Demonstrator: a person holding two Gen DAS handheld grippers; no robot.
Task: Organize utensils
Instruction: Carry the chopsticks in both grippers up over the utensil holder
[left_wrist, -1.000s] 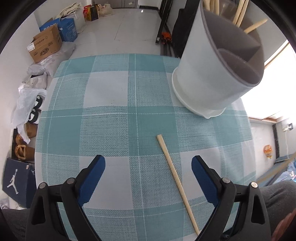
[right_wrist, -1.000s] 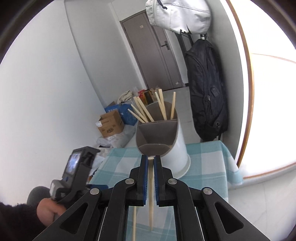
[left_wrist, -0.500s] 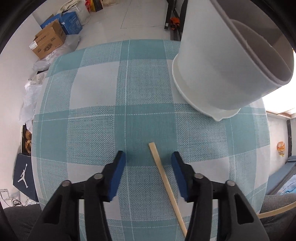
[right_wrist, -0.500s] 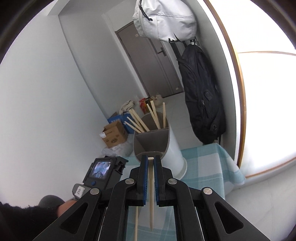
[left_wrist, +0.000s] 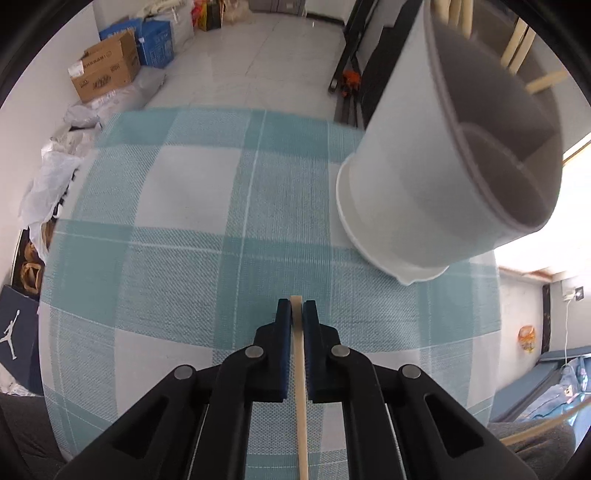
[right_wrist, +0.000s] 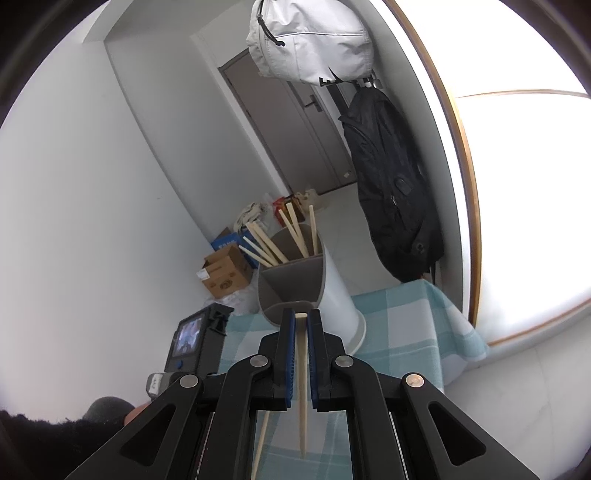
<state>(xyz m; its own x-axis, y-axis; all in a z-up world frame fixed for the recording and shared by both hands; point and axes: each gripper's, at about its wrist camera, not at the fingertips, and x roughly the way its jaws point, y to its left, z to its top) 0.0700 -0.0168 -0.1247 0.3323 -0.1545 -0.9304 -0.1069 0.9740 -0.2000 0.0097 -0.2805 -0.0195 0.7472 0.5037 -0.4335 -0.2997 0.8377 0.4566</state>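
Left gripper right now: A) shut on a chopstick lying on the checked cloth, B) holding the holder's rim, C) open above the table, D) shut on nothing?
A: in the left wrist view the left gripper has both blue pads pressed against the chopstick, which lies along the checked cloth.

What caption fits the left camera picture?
Left tool pinching a chopstick beside the white utensil holder.
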